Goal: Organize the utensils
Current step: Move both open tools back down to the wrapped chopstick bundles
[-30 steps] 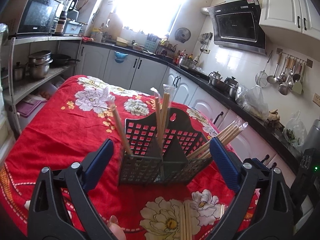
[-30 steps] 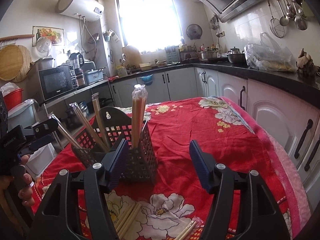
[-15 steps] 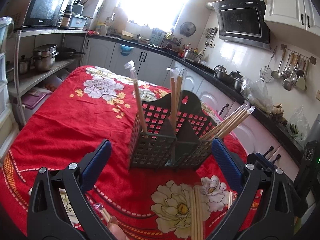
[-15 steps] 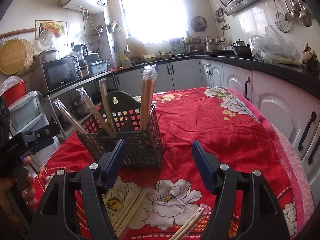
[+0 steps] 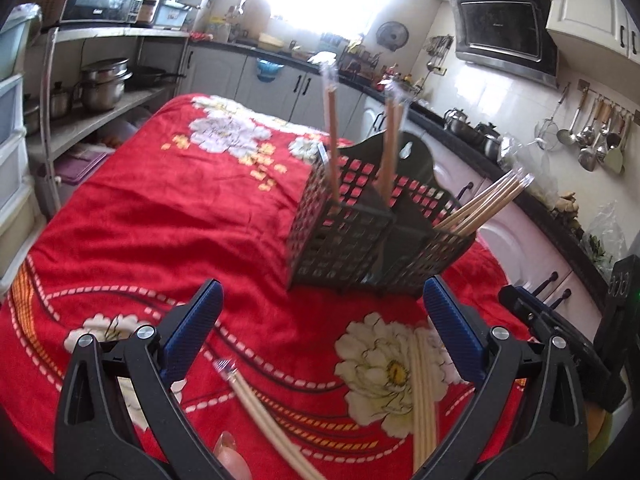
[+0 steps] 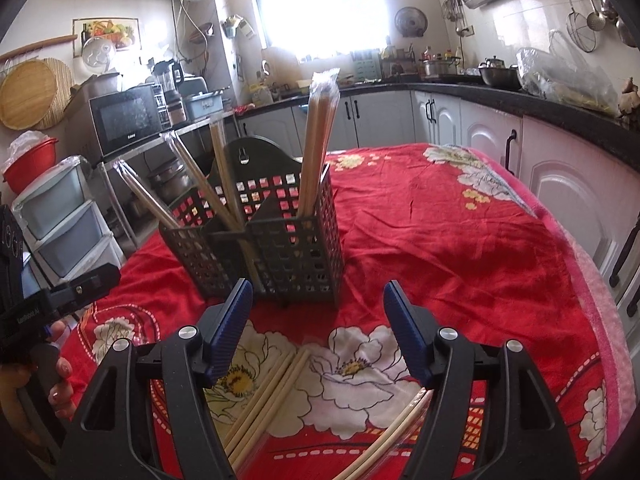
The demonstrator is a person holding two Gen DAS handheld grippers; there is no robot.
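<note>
Chopsticks [image 6: 320, 136] are already sorted in wrapped bundles into the caddy [image 6: 272, 248], which stands on the red cloth [image 6: 460, 248]. Since a second ago both grippers were drawn back and lowered, so loose pairs [image 6: 264, 396] near the edge are now seen; it is judged that picking these comes next. The left gripper [image 5: 320, 340] and the right gripper [image 6: 318, 328] are held wide apart and empty. A blurred pair [image 5: 256, 408] is shown only in the left view, another wrapped pair [image 6: 396, 428] only in the right.
</note>
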